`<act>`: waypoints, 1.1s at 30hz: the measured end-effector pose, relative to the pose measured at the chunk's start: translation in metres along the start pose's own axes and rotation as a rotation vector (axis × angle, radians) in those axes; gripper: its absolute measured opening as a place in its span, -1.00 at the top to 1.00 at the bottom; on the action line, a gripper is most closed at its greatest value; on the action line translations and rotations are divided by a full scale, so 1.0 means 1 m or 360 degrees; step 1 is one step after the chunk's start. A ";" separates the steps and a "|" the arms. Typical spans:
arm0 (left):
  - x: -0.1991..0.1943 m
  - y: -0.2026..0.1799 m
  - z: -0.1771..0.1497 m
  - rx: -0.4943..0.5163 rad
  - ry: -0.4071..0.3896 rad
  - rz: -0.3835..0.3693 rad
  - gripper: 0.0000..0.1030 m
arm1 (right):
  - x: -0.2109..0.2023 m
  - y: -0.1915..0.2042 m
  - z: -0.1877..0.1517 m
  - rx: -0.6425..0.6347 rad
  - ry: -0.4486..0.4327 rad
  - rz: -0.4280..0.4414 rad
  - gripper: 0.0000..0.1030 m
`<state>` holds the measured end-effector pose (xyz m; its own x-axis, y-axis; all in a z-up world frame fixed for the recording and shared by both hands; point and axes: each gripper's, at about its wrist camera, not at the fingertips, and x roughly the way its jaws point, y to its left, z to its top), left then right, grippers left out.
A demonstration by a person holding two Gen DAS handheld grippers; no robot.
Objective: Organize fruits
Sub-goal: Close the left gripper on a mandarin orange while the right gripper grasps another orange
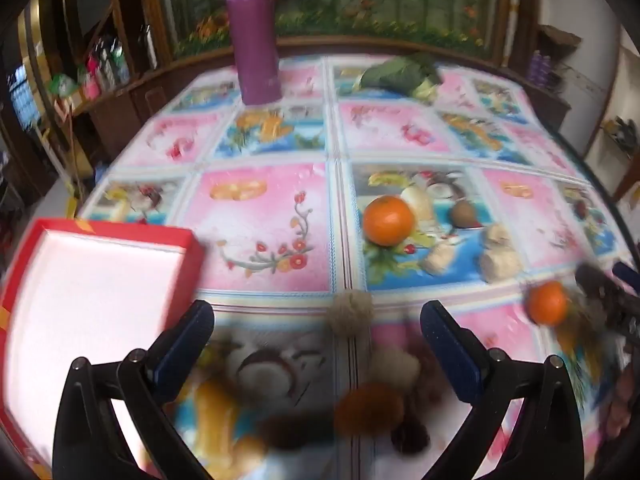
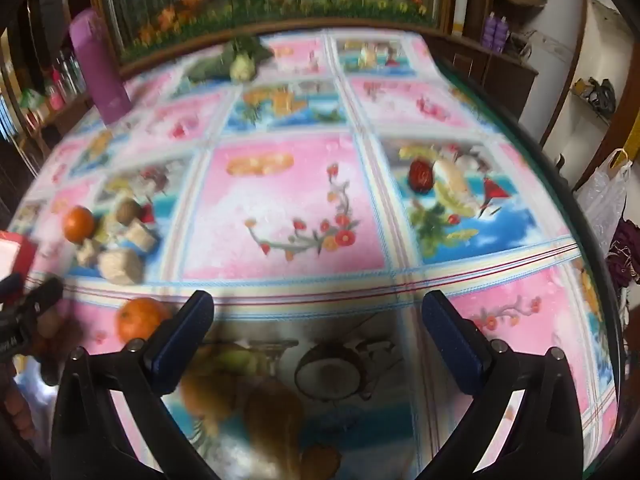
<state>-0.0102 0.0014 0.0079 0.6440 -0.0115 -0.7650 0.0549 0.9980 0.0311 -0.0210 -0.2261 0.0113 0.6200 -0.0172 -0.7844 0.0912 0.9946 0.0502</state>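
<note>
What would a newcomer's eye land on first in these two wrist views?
Probably the two oranges on the busy fruit-print tablecloth: one orange mid-table, another orange nearer, to its right. Next, the open red box with a white inside at the left edge, and the tall purple container standing at the far side.

I see the table [image 1: 404, 132] covered by a cloth of pink and blue fruit-printed squares. A red box [image 1: 92, 300] with a white inside lies at its near left. A tall purple container [image 1: 256, 40] stands upright at the far side, with a leafy green vegetable [image 1: 400, 74] lying to its right. One orange [image 1: 387, 220] rests mid-table, and another orange [image 1: 547, 303] sits nearer, well apart from it.
</note>
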 end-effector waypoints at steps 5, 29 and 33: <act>-0.047 0.004 -0.020 0.0069 -0.0156 -0.0033 -0.99 | -0.038 -0.003 -0.010 0.0091 -0.0175 0.0186 -1.00; -0.053 0.026 -0.038 -0.0025 -0.0062 -0.0127 -0.99 | -0.057 0.037 -0.026 -0.0028 -0.0128 0.0288 -1.00; -0.055 0.030 -0.042 0.0003 -0.0053 -0.0114 -0.99 | -0.053 0.040 -0.027 -0.0063 -0.0108 0.0284 -1.00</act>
<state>-0.0765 0.0346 0.0237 0.6632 -0.0848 -0.7436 0.1031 0.9944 -0.0215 -0.0714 -0.1828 0.0382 0.6748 0.1544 -0.7217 -0.0550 0.9857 0.1594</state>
